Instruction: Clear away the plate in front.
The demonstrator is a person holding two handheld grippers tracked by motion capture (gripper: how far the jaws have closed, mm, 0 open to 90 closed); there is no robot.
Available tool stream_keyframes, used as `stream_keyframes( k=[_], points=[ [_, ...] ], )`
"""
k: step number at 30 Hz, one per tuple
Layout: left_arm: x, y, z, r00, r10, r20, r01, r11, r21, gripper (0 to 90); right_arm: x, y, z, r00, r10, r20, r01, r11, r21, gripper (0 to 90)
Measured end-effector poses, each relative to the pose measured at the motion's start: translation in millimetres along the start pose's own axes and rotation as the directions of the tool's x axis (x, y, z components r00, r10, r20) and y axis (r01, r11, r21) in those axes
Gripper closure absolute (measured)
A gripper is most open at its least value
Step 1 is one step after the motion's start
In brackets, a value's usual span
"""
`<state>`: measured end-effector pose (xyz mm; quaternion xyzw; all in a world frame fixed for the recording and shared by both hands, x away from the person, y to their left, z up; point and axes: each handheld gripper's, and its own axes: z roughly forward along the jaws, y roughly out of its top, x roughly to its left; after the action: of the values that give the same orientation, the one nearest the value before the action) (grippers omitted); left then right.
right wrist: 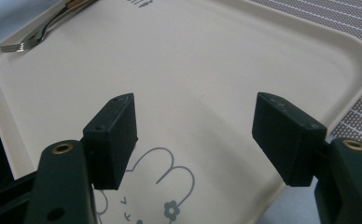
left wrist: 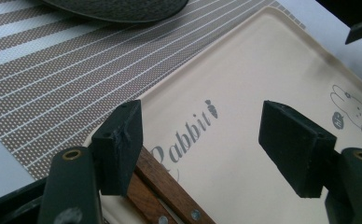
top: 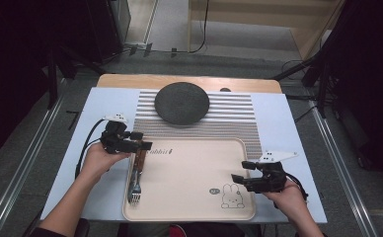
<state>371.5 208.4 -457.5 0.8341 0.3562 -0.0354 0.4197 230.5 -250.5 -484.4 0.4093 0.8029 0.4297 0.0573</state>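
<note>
Lying along the left edge of the cream tray point(top: 194, 210), the fork point(top: 136, 175) looks light, rigid and slippery at its metal tines; its wooden handle offers the surer hold. Left gripper point(top: 141, 140) stands apart over that handle; right gripper point(top: 242, 172) gapes empty.

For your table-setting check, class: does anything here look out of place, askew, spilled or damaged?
Only a minor thing: the wooden-handled fork lies along the left rim of the cream rabbit tray, away from the dark round plate, which sits on the striped placemat. Nothing is spilled or visibly damaged. Both the left gripper and the right gripper stand with open jaws.
</note>
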Motion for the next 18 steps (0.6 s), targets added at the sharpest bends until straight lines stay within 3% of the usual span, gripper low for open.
stream_keyframes(
  k=[12,18],
  points=[
    [9.5,15.9,0.9,0.9979,-0.042,-0.049,0.041,0.9986,-0.033,34.2,-0.4,-2.5,-1.4,1.0000,0.008,0.005,-0.008,1.000,0.003,29.9],
    [16.4,23.6,5.7,0.9934,-0.041,-0.107,0.037,0.9985,-0.040,34.2,-0.6,-2.3,-0.3,1.0000,0.009,0.004,-0.009,1.000,0.005,29.9]
  ],
)
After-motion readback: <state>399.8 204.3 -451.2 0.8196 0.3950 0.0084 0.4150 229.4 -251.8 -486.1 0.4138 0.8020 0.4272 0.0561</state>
